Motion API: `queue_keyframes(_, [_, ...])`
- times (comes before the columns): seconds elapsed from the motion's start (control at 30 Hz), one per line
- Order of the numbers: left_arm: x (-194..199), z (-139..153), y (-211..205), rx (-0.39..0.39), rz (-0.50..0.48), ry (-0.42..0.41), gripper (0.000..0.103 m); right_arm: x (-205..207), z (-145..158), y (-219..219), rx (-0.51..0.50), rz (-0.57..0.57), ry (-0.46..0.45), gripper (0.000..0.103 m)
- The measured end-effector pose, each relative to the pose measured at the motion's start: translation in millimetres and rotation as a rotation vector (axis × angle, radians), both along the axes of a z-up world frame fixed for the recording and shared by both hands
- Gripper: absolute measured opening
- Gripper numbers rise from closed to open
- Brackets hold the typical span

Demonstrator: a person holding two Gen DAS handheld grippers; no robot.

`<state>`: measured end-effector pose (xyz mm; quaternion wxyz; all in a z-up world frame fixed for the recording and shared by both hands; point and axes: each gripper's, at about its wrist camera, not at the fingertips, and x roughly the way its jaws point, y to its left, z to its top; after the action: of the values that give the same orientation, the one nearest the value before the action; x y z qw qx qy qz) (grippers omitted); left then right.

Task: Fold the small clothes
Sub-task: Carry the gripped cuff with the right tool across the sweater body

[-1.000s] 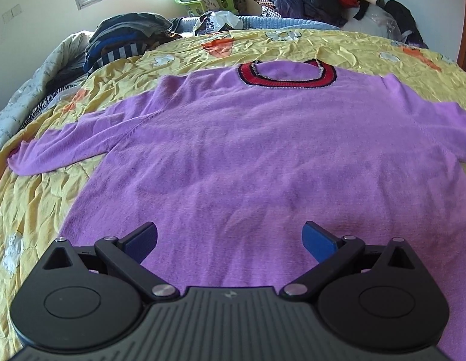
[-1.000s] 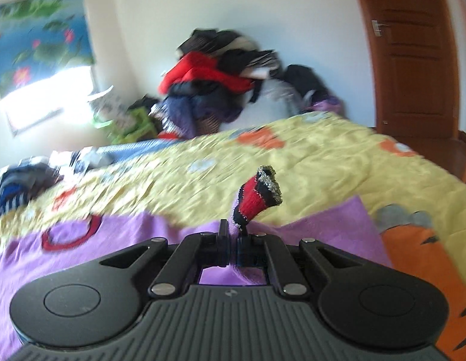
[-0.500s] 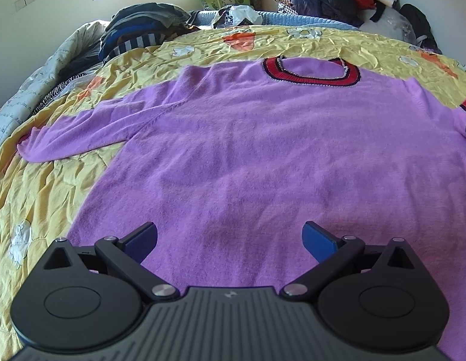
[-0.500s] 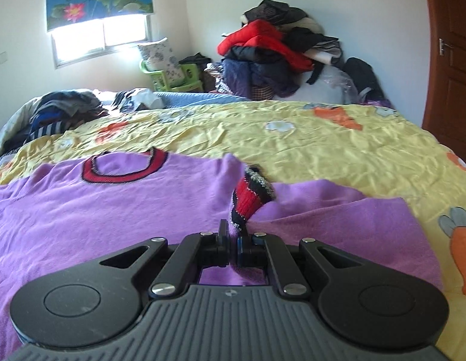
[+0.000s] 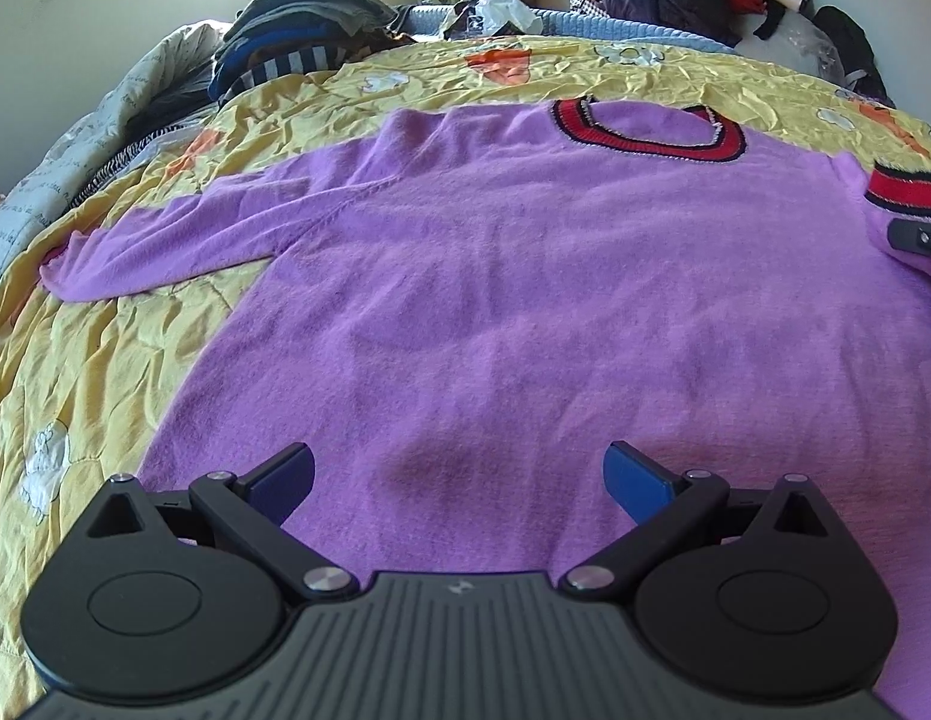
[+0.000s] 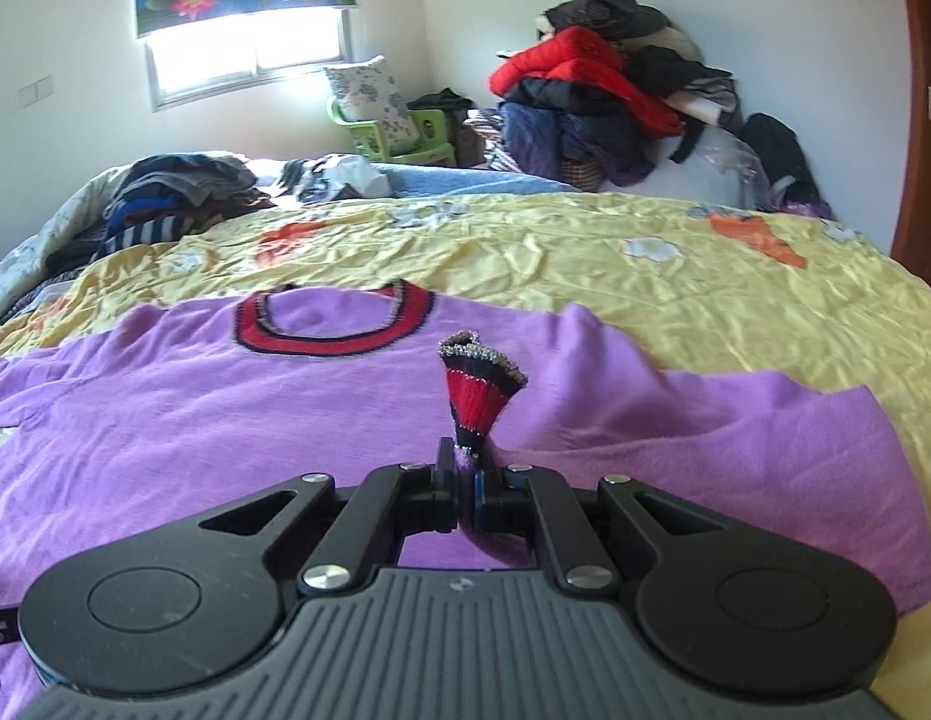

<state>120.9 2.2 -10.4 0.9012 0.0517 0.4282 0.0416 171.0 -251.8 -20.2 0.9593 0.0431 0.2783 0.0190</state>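
1. The right gripper (image 6: 465, 480) is clamped on the sleeve (image 6: 675, 420) of the purple sweater (image 6: 225, 420), its 2 fingers pressed together just below the red-and-black cuff (image 6: 480, 393).
2. The cuff stands upright out of the pinch, its silver-edged opening fanned at the top.
3. Behind the cuff, the pinched sleeve lies folded inward over the sweater's body, with a raised ridge of fabric running toward the shoulder.
4. The left gripper (image 5: 459, 474) hovers over the sweater's hem with its 2 blue fingers (image 5: 636, 477) spread wide apart and nothing between them.
5. In the left wrist view, the sweater lies flat and face up on the yellow bedspread (image 5: 75, 360), its hem toward the near edge of the bed and its red-and-black collar (image 5: 645, 138) toward the far edge.
6. Its other sleeve (image 5: 183, 240) stretches straight out toward the bed's left edge.
7. At that view's right border the cuff shows again, with a dark part of the right gripper just below it.
8. Along the bed's far left corner sits a stack of dark and striped clothes (image 5: 285, 48).
9. Beyond the bed's far edge, a heap of red and dark garments (image 6: 609, 96) rests against the wall, and a green chair (image 6: 399, 132) with a floral cushion stands under the window (image 6: 249, 54).
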Motion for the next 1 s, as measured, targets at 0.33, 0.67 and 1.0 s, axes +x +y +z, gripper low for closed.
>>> queue_keyframes(0.33, [0, -1, 17, -0.011, 0.018, 0.003, 0.103, 10, 1, 43, -0.018, 0.059, 0.007, 0.011])
queue_keyframes(0.67, [1, -3, 27, -0.029, 0.027, 0.007, 0.103, 16, 1, 68, -0.035, 0.092, 0.023, 0.011])
queue_keyframes(1.0, [2, -4, 35, -0.049, 0.036, 0.011, 0.103, 24, 6, 92, -0.037, 0.125, 0.012, 0.011])
